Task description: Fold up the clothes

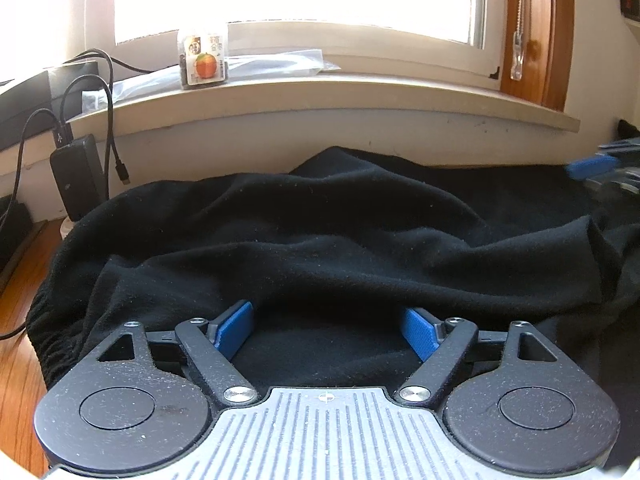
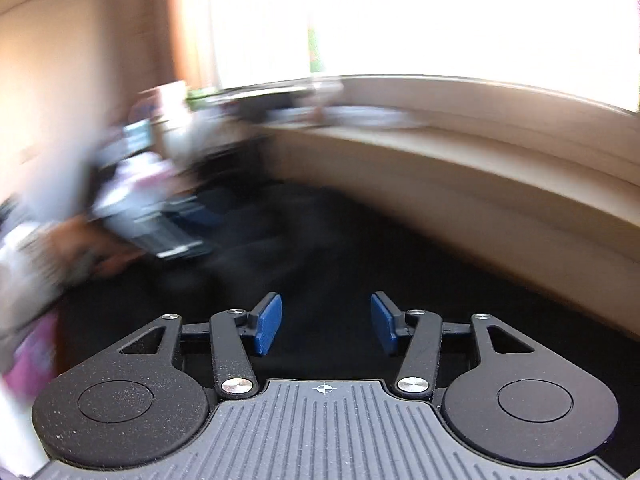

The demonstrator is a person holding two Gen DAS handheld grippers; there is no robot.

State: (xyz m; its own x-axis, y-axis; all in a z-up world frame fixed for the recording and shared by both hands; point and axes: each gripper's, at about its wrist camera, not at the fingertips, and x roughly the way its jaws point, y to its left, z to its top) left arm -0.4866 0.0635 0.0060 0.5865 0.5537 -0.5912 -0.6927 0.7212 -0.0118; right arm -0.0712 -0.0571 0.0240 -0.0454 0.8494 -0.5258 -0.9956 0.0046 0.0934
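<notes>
Jaws of the left gripper (image 1: 330,332) stand wide apart with nothing pinched, the rumpled black fleece garment (image 1: 320,232) lying under and ahead of them. Right gripper (image 2: 326,326) jaws are likewise apart and empty over the same dark cloth, in a blurred view. Beyond the left jaws runs a beige window sill (image 1: 320,96) bearing a small orange-labelled packet (image 1: 204,60).

The garment (image 1: 320,232) is plain black, with a gathered black hem at its left edge. Left gripper (image 1: 326,332): blue textured pads (image 1: 236,328), black linkage, grey ribbed body. Right gripper (image 2: 326,322): blue pads (image 2: 269,322), black linkage, dark grey ribbed body. The sill (image 1: 320,96) is beige. The packet (image 1: 204,60) on it bears an orange fruit print. Cables (image 1: 108,128) and charger (image 1: 76,176) are black. The floor (image 1: 20,280) is orange-brown wood.
</notes>
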